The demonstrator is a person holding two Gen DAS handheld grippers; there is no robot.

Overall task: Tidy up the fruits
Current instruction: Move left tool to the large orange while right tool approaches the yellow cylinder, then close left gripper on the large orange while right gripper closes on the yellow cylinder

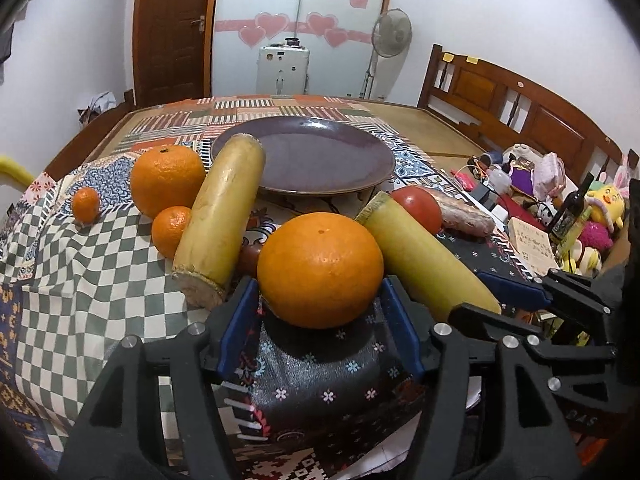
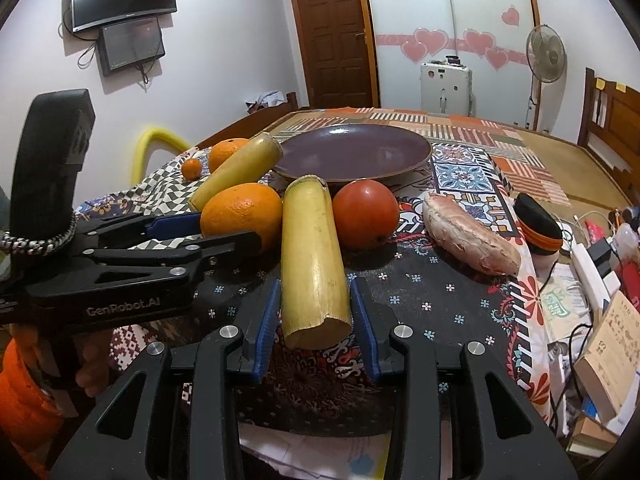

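A large orange (image 1: 319,269) lies on the cloth, and my left gripper (image 1: 320,300) is open with a blue finger on each side of its near part; it also shows in the right wrist view (image 2: 242,214). My right gripper (image 2: 314,312) is open around the near end of a yellow cane piece (image 2: 312,260), apart from it. A second cane piece (image 1: 222,216), another large orange (image 1: 167,180), two small oranges (image 1: 171,230) (image 1: 85,205) and a red tomato (image 2: 365,213) lie before the empty purple plate (image 1: 320,156).
A pinkish sweet potato (image 2: 468,242) lies right of the tomato. A black and orange object (image 2: 536,222), a power strip, cables, boxes and toys crowd the right side. The patterned cloth covers a bed with a wooden headboard (image 1: 520,100).
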